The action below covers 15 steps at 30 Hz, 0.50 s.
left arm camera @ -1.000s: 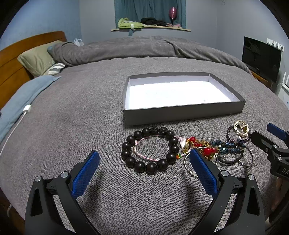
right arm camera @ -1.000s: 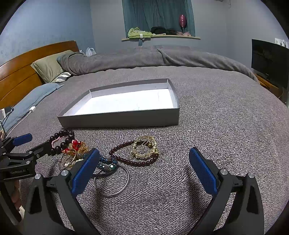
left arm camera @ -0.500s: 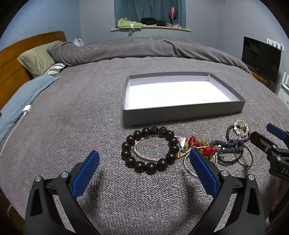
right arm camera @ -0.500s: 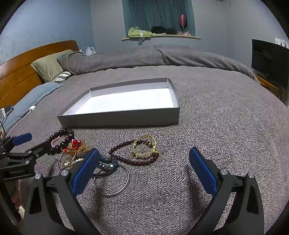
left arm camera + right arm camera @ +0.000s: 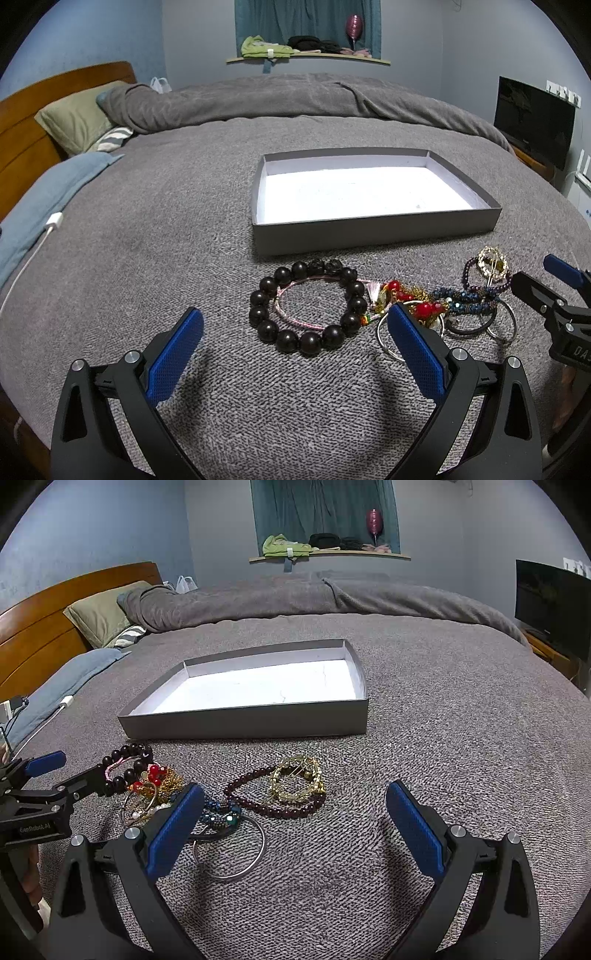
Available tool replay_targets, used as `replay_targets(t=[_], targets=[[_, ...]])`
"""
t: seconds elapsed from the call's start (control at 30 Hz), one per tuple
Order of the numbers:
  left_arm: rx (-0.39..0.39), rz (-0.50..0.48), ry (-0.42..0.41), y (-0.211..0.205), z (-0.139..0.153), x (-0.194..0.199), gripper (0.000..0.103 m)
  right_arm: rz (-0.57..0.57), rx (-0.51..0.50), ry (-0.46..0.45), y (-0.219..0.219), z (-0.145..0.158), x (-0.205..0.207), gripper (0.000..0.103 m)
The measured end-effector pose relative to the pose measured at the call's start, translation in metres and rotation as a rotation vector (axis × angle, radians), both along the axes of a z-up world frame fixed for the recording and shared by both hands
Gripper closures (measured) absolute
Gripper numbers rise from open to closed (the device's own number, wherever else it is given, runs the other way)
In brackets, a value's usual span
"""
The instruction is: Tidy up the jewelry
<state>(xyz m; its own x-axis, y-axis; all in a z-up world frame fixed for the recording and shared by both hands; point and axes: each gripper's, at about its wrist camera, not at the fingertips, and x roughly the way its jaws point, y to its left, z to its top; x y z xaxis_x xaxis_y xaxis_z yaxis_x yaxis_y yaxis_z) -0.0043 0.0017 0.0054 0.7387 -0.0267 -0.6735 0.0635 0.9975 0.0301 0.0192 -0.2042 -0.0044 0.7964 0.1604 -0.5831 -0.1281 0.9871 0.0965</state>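
Since the grey box lies empty just behind the jewelry pile, both the left gripper and right gripper hover wide open, holding nothing.

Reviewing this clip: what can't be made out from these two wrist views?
- Left wrist view: part of the red and gold bracelets sits behind the left tongs' right pad.
- Right wrist view: the blue beaded bracelet is partly covered by the right tongs' left pad.
- Both views: how many pieces are tangled in the pile is too small to count.
- Gray box: faint specks inside, unreadable.
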Motion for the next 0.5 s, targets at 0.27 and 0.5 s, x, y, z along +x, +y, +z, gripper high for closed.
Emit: replay_targets(t=[0.27, 0.5], targets=[[-0.064, -0.037, 0.003, 0.035, 0.005, 0.005, 0.004, 0.041, 0.024, -0.036, -0.002, 0.002, -0.003, 0.005], [-0.025, -0.065, 0.018, 0.047, -0.003, 0.012, 0.011, 0.03, 0.053, -0.022, -0.013, 0.004, 0.004, 0.008]])
